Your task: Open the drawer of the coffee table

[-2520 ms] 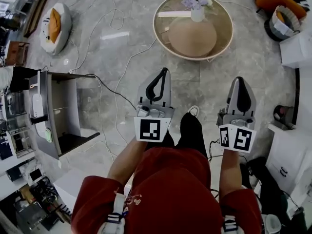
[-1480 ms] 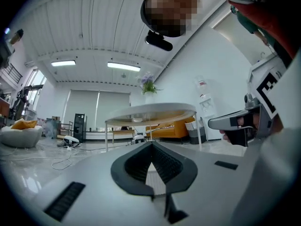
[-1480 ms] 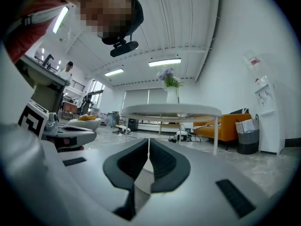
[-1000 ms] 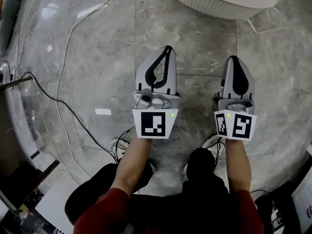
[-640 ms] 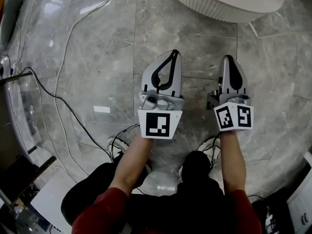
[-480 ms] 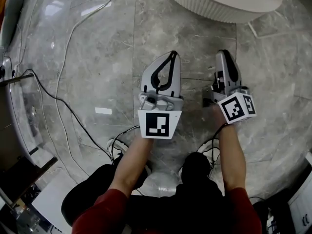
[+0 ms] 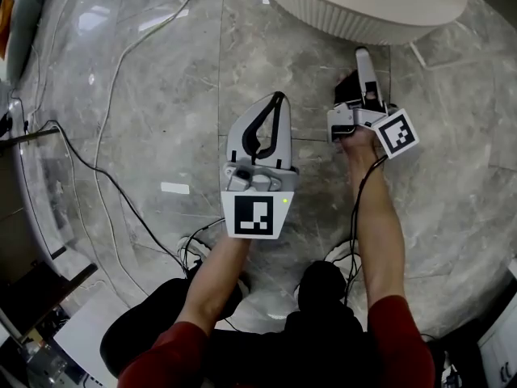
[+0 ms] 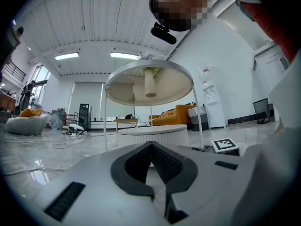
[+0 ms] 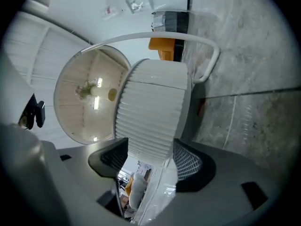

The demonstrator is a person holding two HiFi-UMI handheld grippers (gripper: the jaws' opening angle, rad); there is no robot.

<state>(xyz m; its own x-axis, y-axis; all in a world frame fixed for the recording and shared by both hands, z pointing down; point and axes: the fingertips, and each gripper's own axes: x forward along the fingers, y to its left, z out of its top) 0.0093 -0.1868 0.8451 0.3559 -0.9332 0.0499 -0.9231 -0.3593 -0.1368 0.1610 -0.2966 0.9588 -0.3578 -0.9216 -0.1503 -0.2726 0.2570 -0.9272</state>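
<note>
We extend the right forearm toward 12 o'clock with the right gripper (image 7: 361,55) turned on its side. Its jaws have just opened and frame the ribbed wall of the coffee table (image 7: 363,18) without pressing it. The left gripper (image 7: 279,98) points level, clenched and empty.

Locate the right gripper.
Head view, upper right: the right gripper points at the coffee table's ribbed side, right of the left gripper; its empty jaws have just been opening.

Loose cables (image 7: 95,166) across grey marble floor (image 7: 161,95); orange sofa (image 8: 175,115) beyond
</note>
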